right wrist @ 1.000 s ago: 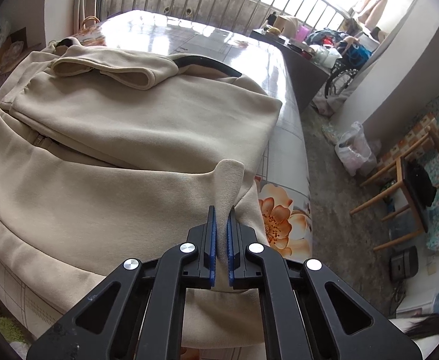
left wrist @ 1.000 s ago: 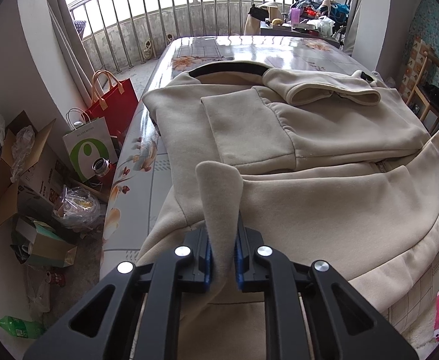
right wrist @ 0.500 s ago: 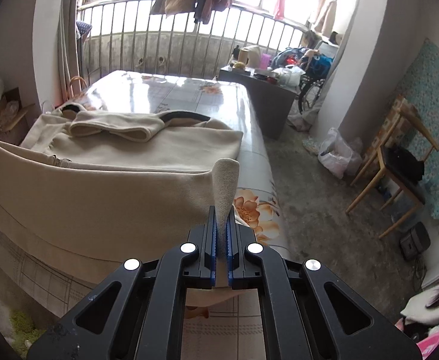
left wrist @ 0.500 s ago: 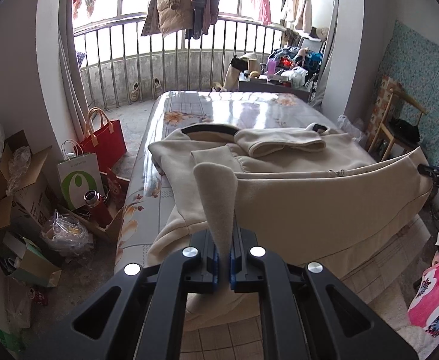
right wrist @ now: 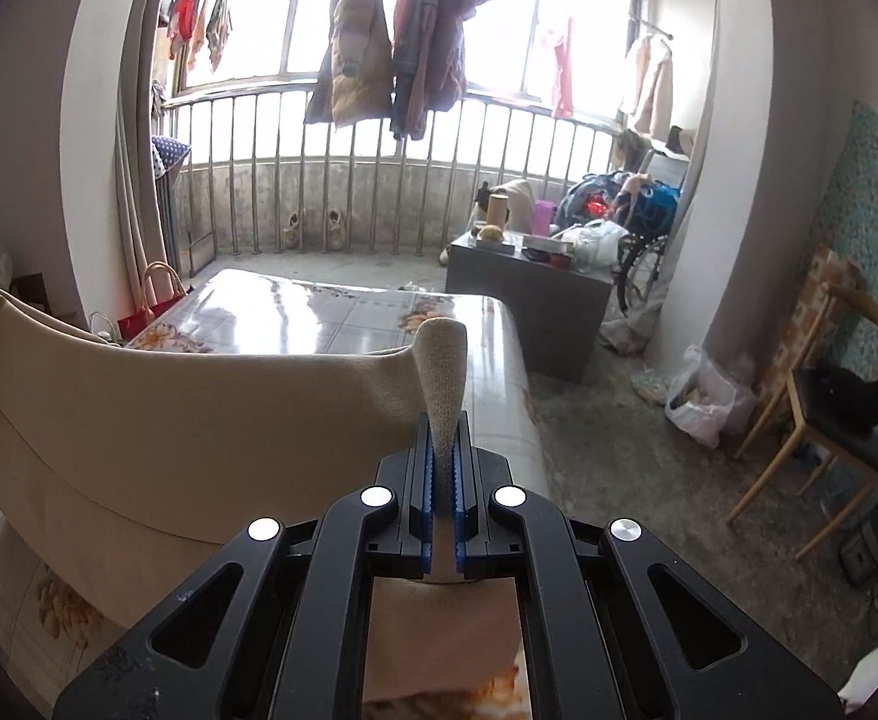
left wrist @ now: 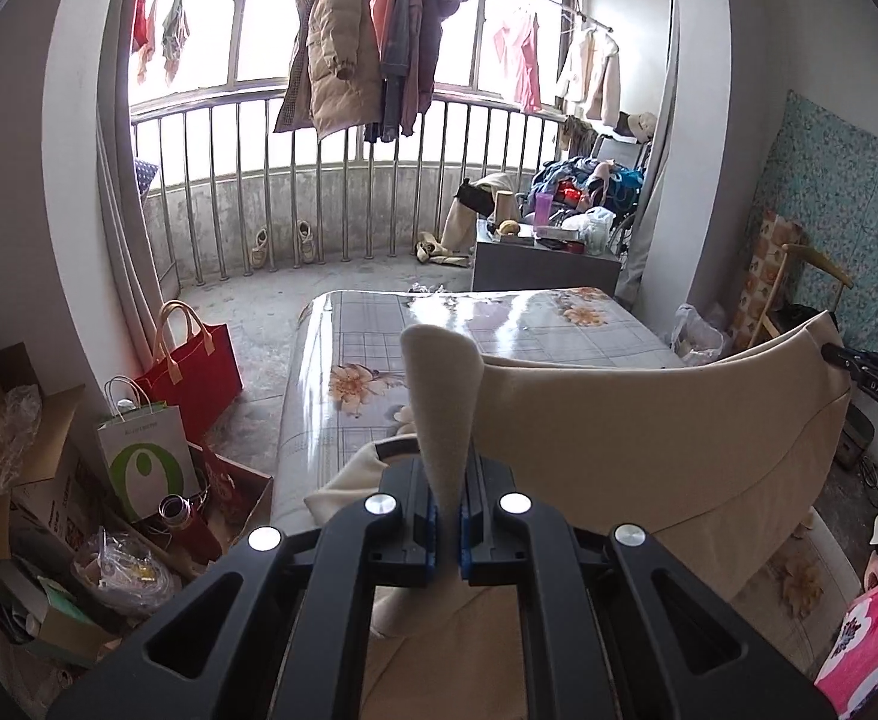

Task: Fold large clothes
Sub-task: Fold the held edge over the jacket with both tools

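The left gripper [left wrist: 446,516] is clamped on one corner of the beige garment [left wrist: 649,420], which hangs stretched above the flower-patterned table [left wrist: 355,324] across to the right gripper [right wrist: 442,480], clamped on the other corner; no writing is legible.

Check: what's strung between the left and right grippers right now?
The beige garment, its edge pulled into a sagging span from the left gripper to the right gripper, each shut on a corner. Both wrist views show it.
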Tool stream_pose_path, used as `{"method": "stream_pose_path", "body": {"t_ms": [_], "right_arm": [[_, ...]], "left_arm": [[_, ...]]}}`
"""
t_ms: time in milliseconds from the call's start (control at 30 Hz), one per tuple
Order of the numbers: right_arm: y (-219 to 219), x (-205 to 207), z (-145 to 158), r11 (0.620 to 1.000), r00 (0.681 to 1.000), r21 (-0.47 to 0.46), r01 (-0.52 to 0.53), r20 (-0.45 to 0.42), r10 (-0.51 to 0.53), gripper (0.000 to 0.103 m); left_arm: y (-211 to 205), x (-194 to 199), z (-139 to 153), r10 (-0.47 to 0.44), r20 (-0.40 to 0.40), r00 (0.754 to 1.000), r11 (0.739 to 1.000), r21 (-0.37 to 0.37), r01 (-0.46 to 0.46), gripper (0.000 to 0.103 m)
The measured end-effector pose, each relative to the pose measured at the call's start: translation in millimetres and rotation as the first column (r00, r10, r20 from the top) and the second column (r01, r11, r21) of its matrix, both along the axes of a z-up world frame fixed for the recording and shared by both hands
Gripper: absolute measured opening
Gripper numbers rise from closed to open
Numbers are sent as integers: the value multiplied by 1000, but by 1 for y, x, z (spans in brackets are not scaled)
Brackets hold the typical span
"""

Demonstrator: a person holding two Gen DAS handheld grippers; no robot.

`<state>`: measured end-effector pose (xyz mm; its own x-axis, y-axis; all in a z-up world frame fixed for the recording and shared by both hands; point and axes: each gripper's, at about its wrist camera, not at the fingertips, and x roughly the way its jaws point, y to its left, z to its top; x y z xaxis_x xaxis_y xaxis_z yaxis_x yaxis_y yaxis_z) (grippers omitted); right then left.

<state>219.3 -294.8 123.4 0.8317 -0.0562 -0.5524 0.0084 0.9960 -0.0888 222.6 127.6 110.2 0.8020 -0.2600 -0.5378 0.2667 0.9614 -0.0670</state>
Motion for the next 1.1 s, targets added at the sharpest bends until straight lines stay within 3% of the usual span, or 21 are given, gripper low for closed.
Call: {"method": "stream_pose_path", "body": {"t_ms": [100, 200, 333, 367, 433, 467, 600, 633, 700, 800, 867, 900, 967, 1033, 1100], "right_arm": [[-9, 62, -25, 999, 997, 35, -21, -68, 23, 3], [-14, 114, -66, 998, 984, 64, -27, -171, 37, 3], [-19, 152, -119, 998, 951, 61, -10, -309, 28, 7], [-22, 157, -127, 998, 941, 55, 1, -338, 18, 12], [-27, 156, -131, 998, 937, 46, 44, -349, -25, 19], [-32, 153, -126, 996, 942, 63, 58, -334, -33, 24], [-31, 143, -97, 995, 968, 86, 52, -248, -29, 24], [-26, 143, -94, 993, 969, 116, 27, -245, 3, 24], [-14, 150, -99, 979, 954, 200, -49, -280, 105, 24], [0, 164, -125, 956, 902, 283, -75, -389, 186, 24], [-9, 168, -139, 958, 887, 285, -26, -435, 154, 20], [-15, 166, -141, 958, 889, 286, -3, -438, 134, 18], [-29, 156, -135, 977, 896, 203, 67, -442, 30, 20], [-43, 142, -126, 984, 899, 117, 135, -433, -72, 30], [-49, 119, -110, 984, 913, 108, 139, -398, -85, 31]], "left_arm": [[0, 68, -25, 14, -101, 995, 1000, 21, -12, 5], [1, 121, -64, 33, -229, 973, 999, 12, -31, 5], [-5, 159, -114, 67, -360, 930, 997, 66, -47, 11], [-3, 161, -122, 74, -378, 923, 997, 60, -56, 14], [7, 161, -119, 107, -371, 922, 994, 24, -105, 18], [12, 156, -110, 136, -341, 930, 990, 18, -138, 18], [13, 135, -70, 141, -178, 974, 990, 15, -141, 18], [11, 135, -66, 112, -179, 978, 993, -17, -117, 18], [2, 143, -72, 27, -254, 967, 995, -85, -50, 18], [-15, 158, -108, 34, -399, 917, 998, -32, -51, 18], [-13, 161, -133, 60, -452, 890, 997, -11, -72, 18], [-7, 159, -136, 56, -445, 894, 996, -35, -80, 18], [-2, 152, -129, 127, -426, 896, 991, 31, -126, 18], [3, 140, -118, 153, -397, 905, 988, 71, -137, 18], [9, 123, -105, 153, -374, 915, 988, 68, -137, 18]]}}
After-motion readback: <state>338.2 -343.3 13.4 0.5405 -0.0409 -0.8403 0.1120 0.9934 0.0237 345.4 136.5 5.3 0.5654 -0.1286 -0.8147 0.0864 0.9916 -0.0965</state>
